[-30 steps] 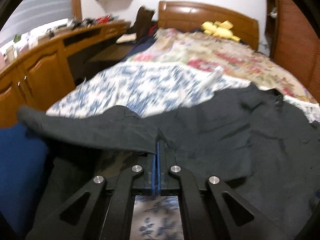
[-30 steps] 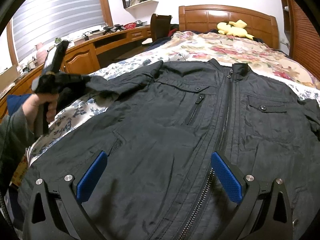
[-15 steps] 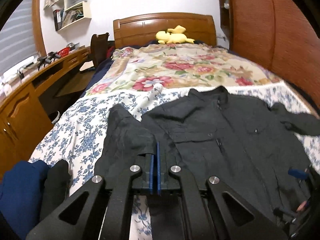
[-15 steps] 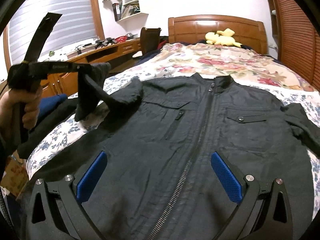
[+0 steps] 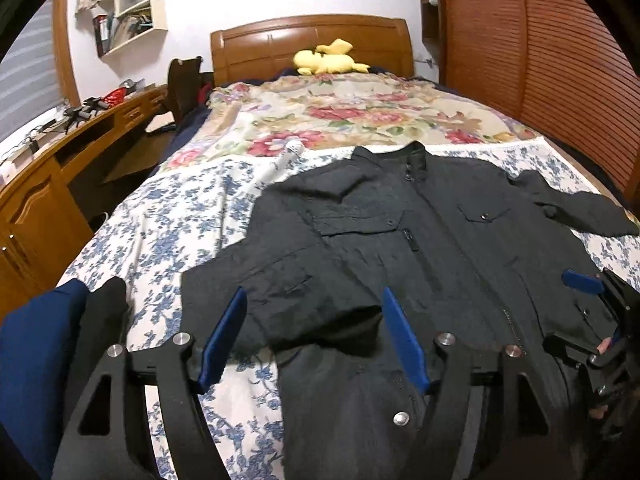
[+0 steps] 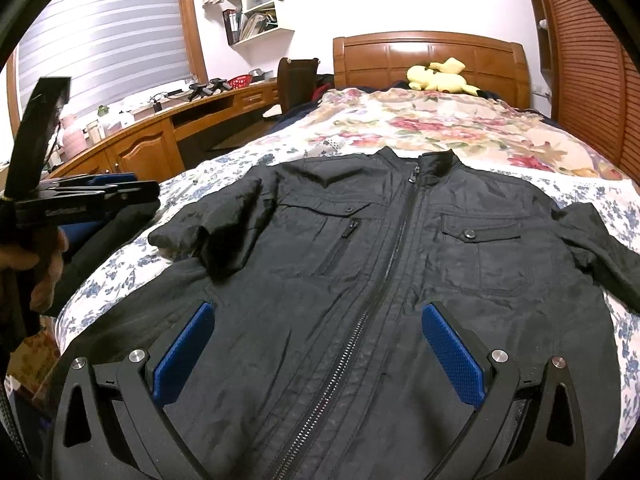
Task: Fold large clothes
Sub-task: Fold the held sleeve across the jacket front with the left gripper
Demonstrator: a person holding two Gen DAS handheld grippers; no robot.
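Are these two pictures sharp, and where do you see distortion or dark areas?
Left wrist view: sharp, the black jacket loses detail in shadow, fisheye bends the headboard. Right wrist view: sharp, the window blind curves strongly, black vignette fills the corners.

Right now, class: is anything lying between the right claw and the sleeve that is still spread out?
Nothing visible does. The right claw hangs open over the jacket; only jacket cloth lies between it and the sleeve.

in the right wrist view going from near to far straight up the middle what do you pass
Right gripper → black jacket → blue floral sheet → flowered quilt → yellow plush toy → wooden headboard.
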